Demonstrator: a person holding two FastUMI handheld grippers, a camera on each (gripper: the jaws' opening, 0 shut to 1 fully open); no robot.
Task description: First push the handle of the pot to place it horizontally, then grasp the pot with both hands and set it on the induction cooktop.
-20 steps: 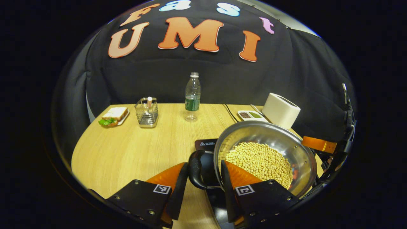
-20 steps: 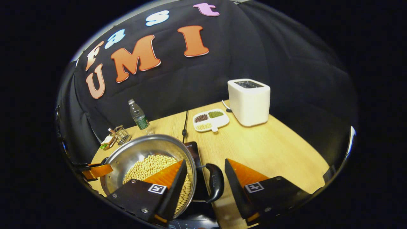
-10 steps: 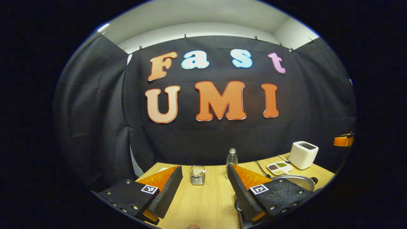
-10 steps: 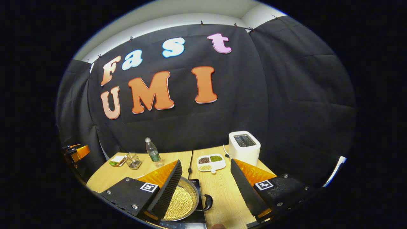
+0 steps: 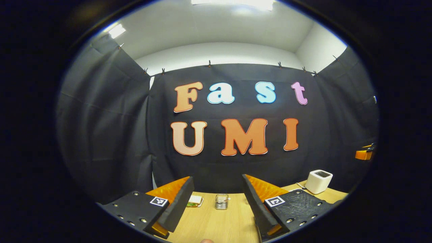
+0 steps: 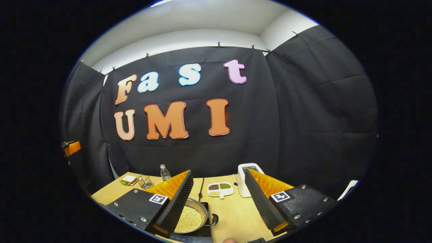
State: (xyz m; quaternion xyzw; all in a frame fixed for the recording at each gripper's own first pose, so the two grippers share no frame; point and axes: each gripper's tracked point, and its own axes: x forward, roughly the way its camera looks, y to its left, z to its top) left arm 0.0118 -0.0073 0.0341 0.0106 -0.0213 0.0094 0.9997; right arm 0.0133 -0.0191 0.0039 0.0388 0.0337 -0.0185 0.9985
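We are holding both grippers raised above the wooden table (image 6: 236, 216), each with its jaws spread wide and nothing between them — the left gripper (image 5: 216, 202) is facing the booth wall over the sandwich plate (image 5: 195, 199) and the wire utensil holder (image 5: 221, 201), with the white toaster (image 5: 318, 181) off to its right. Below the right gripper (image 6: 218, 199), the steel pot (image 6: 190, 217) of soybeans is sitting on the black induction cooktop (image 6: 201, 232), its black side handle (image 6: 214, 220) pointing right and lying level, untouched by either claw. Behind it we are seeing a water bottle (image 6: 165, 172), a three-part dish of beans (image 6: 220, 189) and a black cable (image 6: 201, 189) running across the table.
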